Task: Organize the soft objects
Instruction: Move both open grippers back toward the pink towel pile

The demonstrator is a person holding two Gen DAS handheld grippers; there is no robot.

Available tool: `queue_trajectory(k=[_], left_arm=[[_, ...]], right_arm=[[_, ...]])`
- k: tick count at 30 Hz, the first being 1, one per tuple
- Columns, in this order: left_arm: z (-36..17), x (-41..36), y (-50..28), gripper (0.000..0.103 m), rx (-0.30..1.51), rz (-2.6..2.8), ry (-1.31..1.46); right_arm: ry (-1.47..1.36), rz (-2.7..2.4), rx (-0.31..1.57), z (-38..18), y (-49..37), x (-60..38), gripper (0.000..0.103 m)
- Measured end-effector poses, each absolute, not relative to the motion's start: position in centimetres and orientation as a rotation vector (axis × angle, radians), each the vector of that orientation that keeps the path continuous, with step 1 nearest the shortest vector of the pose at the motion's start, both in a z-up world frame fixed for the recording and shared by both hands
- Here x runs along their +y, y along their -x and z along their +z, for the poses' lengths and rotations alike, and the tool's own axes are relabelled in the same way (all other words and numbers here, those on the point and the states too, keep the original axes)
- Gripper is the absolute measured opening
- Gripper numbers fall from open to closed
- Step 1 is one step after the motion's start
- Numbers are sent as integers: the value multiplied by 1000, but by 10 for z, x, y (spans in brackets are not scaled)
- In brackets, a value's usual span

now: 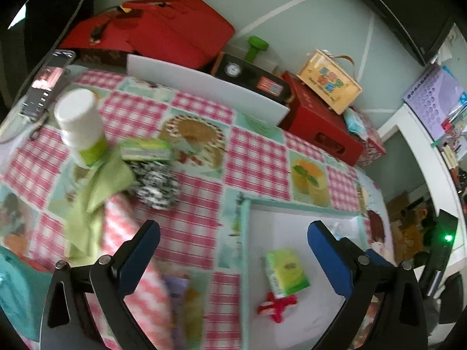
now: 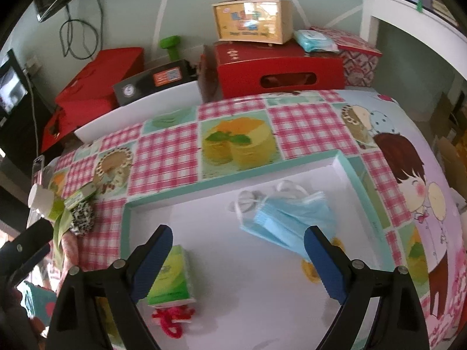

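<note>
The tray point(image 2: 348, 164), a shallow white one with a mint-green rim, fills the lower middle of the right wrist view. It already holds three soft things. A stack of blue face masks point(image 2: 287, 218) lies toward its upper right. A green tissue pack point(image 2: 172, 277) sits at its lower left. A red yarn bundle point(image 2: 172, 318) lies touching the pack's near end. So the sorting looks partly done, by my reading.

What is left sits outside the tray, at the middle left of the left wrist view. There is a black-and-white knitted piece point(image 1: 157, 186), a light green cloth point(image 1: 96, 192) and a pink-and-white checked cloth point(image 1: 128, 250) running down toward the bottom edge. A second green tissue pack point(image 1: 146, 148) lies just above the knitted piece. A white bottle point(image 1: 81, 125) stands beside them. It looks rigid, so it is probably not part of the job.

The left gripper point(image 1: 233, 250) has its jaws spread wide with nothing between them. It hangs over the tablecloth beside the tray's left rim. The right gripper point(image 2: 238, 262) is likewise spread and empty, over the tray floor between the tissue pack and the masks.

As for writing, the tissue packs carry a small oval logo, too blurred to read. The tan carry box point(image 2: 252, 17) at the top has coloured lettering I cannot make out.
</note>
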State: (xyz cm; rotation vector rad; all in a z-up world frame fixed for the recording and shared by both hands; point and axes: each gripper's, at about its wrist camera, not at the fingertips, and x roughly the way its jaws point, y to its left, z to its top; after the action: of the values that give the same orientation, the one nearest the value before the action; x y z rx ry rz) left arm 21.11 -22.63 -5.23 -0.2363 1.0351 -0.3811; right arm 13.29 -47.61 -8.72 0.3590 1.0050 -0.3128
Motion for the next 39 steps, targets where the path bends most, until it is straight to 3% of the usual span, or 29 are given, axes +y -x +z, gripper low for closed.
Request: queue_trajectory(k=[11,39], left_arm=[[-38,-173,-214,101,977,-144,76],[-79,-114,-237,101,1201,50,50]], right_arm=[[-318,-222,996,-79,-143,-438,93],[-49,224,1049,-102,-161,-258,93]])
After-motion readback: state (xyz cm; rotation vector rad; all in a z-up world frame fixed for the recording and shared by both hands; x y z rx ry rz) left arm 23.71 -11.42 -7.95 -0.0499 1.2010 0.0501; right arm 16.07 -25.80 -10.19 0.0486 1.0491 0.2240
